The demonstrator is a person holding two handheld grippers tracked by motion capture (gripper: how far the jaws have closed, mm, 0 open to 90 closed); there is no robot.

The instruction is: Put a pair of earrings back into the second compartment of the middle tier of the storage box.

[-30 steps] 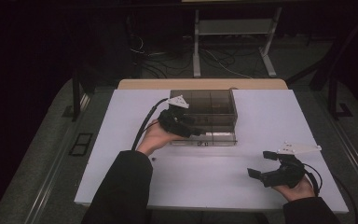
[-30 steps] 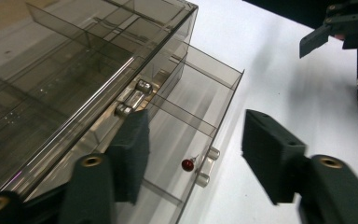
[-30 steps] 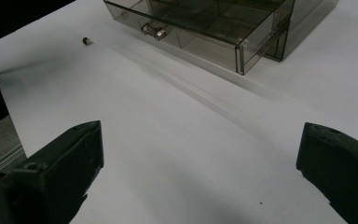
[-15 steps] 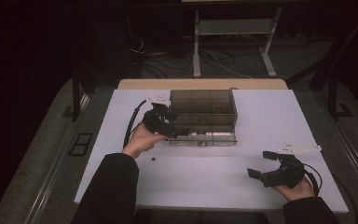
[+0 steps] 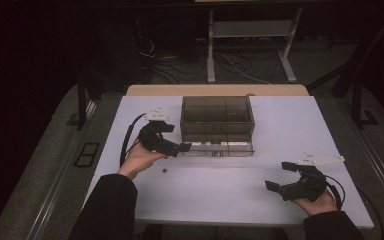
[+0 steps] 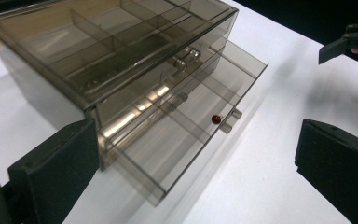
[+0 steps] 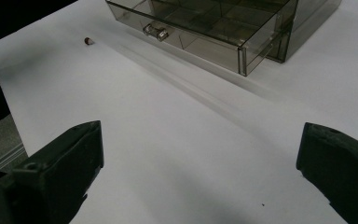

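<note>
Cabinet: smoked transparent plastic drawer cabinet [image 5: 217, 116] with inner dividers, standing at the far middle of the white surface [image 5: 230, 195].
Drawer: bottom clear plastic drawer [image 6: 193, 126] pulled partway out toward the person, small knob handles on its front; its divided compartments show in the left gripper view.
Bead in drawer: small red round bead [image 6: 216, 119] lying in the open drawer just behind the front wall, beside a knob.
Bead on surface: small dark round bead [image 5: 164, 171] lying loose on the white surface, near the left hand and in front of the cabinet's left corner; also seen far left in the right gripper view [image 7: 88, 41].
Left tongs: black two-jaw left tongs [image 5: 180, 139] held at the cabinet's left front corner, jaws spread wide, just been opening, gripping nothing; the cabinet corner and drawer edge lie between the jaws in the left gripper view.
Right tongs: black two-jaw right tongs [image 5: 279, 179] resting low at the near right of the surface, well apart from the cabinet, jaws wide open and empty, pointing toward the drawer.
</note>
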